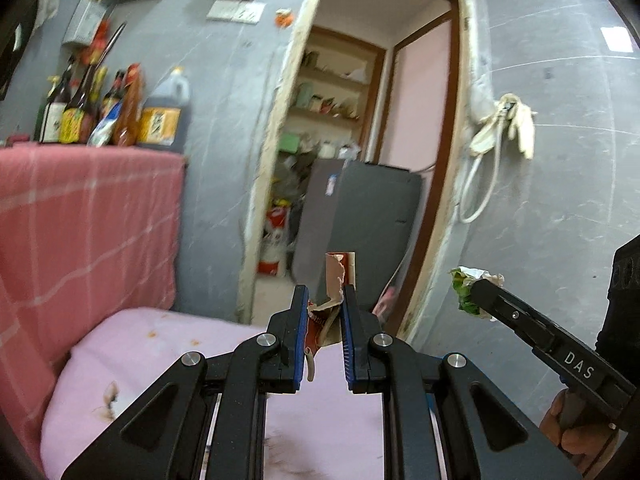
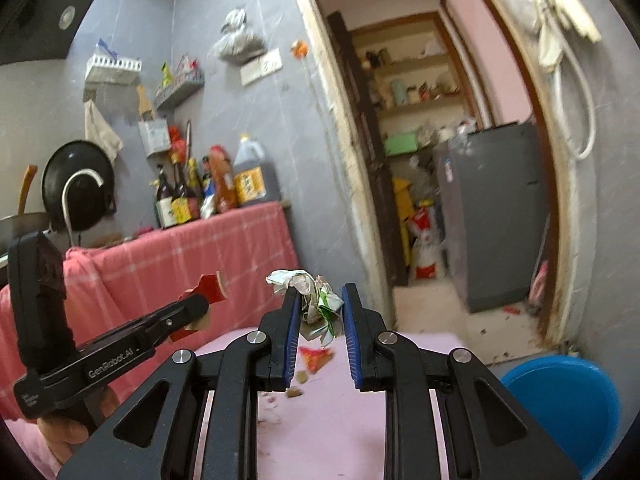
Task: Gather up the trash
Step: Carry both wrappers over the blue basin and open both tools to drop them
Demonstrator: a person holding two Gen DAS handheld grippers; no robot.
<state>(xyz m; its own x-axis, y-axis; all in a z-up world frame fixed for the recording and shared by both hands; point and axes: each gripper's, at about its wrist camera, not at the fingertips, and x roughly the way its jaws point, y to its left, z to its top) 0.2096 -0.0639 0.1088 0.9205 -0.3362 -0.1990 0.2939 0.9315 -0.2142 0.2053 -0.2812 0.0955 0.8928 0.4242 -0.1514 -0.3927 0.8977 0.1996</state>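
Note:
My left gripper (image 1: 325,294) is shut on a torn red and brown wrapper (image 1: 338,276), which sticks up above its fingertips; the same gripper (image 2: 202,306) shows in the right wrist view holding that red scrap (image 2: 210,286). Crumpled white and green paper (image 2: 314,296) is pinched in my right gripper (image 2: 320,294). That gripper (image 1: 474,286) enters the left wrist view from the right with the green wad (image 1: 466,290) at its tip. Both are held up above a pink table (image 1: 160,344). An orange-red scrap (image 2: 316,358) and brown crumbs (image 2: 296,390) lie on the pink surface below.
A blue bucket (image 2: 560,396) stands on the floor at the lower right. A counter draped in pink checked cloth (image 1: 80,216) carries sauce bottles (image 1: 100,112). Ahead, a doorway opens onto a storeroom with a grey cabinet (image 1: 360,224) and shelves (image 1: 332,92).

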